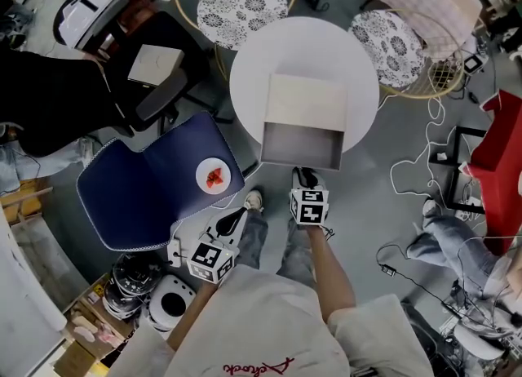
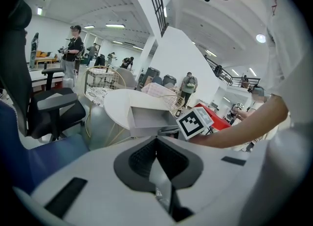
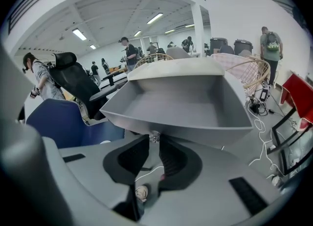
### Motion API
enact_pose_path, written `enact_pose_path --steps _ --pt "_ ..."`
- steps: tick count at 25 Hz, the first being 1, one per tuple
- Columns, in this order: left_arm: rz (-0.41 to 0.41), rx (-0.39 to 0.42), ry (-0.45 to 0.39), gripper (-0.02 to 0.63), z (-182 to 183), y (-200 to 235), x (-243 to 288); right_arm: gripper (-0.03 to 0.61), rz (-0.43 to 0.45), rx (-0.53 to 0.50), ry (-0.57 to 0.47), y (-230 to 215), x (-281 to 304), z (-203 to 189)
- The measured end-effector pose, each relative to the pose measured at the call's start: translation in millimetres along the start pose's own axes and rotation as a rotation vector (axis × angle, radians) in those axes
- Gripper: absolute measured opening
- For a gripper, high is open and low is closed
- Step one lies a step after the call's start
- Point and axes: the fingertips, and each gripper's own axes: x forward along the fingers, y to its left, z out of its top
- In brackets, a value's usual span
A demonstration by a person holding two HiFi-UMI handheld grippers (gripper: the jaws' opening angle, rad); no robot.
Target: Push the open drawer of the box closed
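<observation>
A white box (image 1: 307, 99) rests on the round white table (image 1: 245, 69), its grey drawer (image 1: 301, 146) pulled out toward me. In the right gripper view the drawer (image 3: 181, 105) fills the middle, and a small metal knob (image 3: 154, 136) on its front sits between the fingertips. My right gripper (image 3: 154, 142) (image 1: 303, 175) is against the drawer front, its jaws narrowed onto that knob. My left gripper (image 1: 236, 218) hangs low at the left, away from the table, with its jaws (image 2: 156, 141) shut and empty. From there the drawer (image 2: 149, 118) and the right gripper's marker cube (image 2: 196, 122) show ahead.
A blue chair (image 1: 147, 188) with a small white plate (image 1: 215, 177) stands left of the table. A black office chair (image 1: 159, 82) is further left. Wire chairs with patterned cushions (image 1: 243, 2) (image 1: 388, 38) ring the far side. Cables (image 1: 418, 173) lie on the floor at right.
</observation>
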Motion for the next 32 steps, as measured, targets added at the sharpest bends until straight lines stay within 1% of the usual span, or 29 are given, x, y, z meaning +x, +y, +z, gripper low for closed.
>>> enact_pose_path --steps 5,10,19,23,26,32 --pt "0.000 -0.002 -0.004 0.012 3.1 1.1 -0.7 0.077 -0.016 -0.001 -0.005 2.6 -4.7 8.3" --pt "-0.002 -0.005 -0.017 0.012 10.2 -2.8 3.5 0.077 -0.016 -0.013 0.023 0.5 -5.4 10.5" --pt "-0.001 -0.007 -0.017 0.012 10.2 -4.7 6.3 0.077 -0.020 -0.032 0.030 -8.7 2.0 21.6" --pt "0.011 -0.023 -0.017 0.012 9.3 -0.3 6.1 0.077 -0.020 -0.039 0.027 -12.6 11.1 32.5" --pt "0.013 -0.020 -0.013 0.012 9.9 2.9 5.8 0.077 -0.024 -0.036 0.023 -16.0 18.5 41.7" --pt "0.023 -0.031 -0.009 0.012 10.6 9.5 4.6 0.077 -0.037 -0.042 0.008 -27.0 38.0 70.5"
